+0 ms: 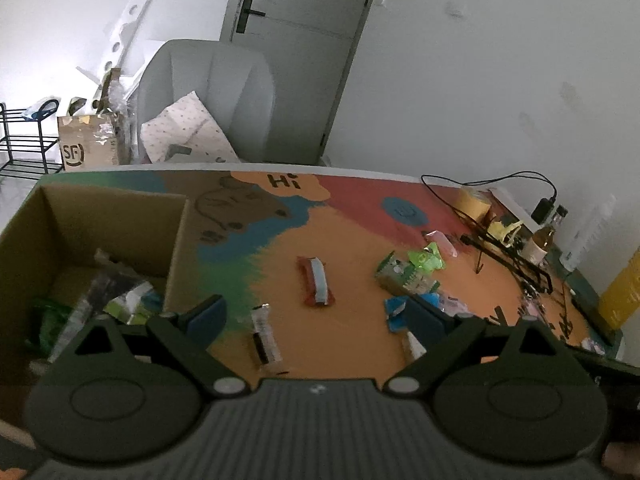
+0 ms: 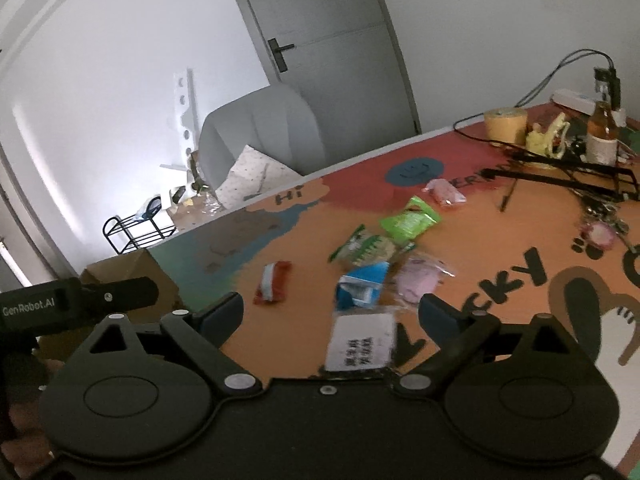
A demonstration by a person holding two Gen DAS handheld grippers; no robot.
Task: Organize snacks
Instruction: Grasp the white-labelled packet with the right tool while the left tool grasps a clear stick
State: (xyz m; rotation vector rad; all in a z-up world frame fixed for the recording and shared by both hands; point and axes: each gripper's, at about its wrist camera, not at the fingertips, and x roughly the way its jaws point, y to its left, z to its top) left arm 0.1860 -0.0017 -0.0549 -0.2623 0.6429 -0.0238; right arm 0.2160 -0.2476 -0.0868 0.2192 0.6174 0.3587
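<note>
Pretty cluttered table [image 1: 344, 332] here, with a loud cartoon mat on top. The snacks are scattered around the middle: a red bar [image 1: 316, 281] lying by itself, a bright green packet [image 2: 410, 220] next to a green-and-white pack [image 2: 370, 249], a blue pouch [image 2: 362, 290] and a pale pink packet [image 2: 420, 278] right beside it, plus another pink one [image 2: 444, 192] further back. A white-labelled packet [image 2: 360, 342] lies closest in, below the right gripper [image 2: 330, 314], whose jaws are spread wide with nothing clamped between them. The left gripper [image 1: 316, 314] is also wide open and empty, sitting over a slim black-and-white stick pack [image 1: 265, 336]. Along the table's left edge there's a cardboard box [image 1: 176, 248] that already has a few wrappers [image 1: 116, 300] piled in the bottom, green and silvery stuff, hard to tell exactly what. The far right corner is a mess: a yellow tape roll [image 2: 505, 125], a brown bottle [image 2: 604, 136], a black wire rack [image 2: 576, 172] and cables [image 2: 560, 68].
</note>
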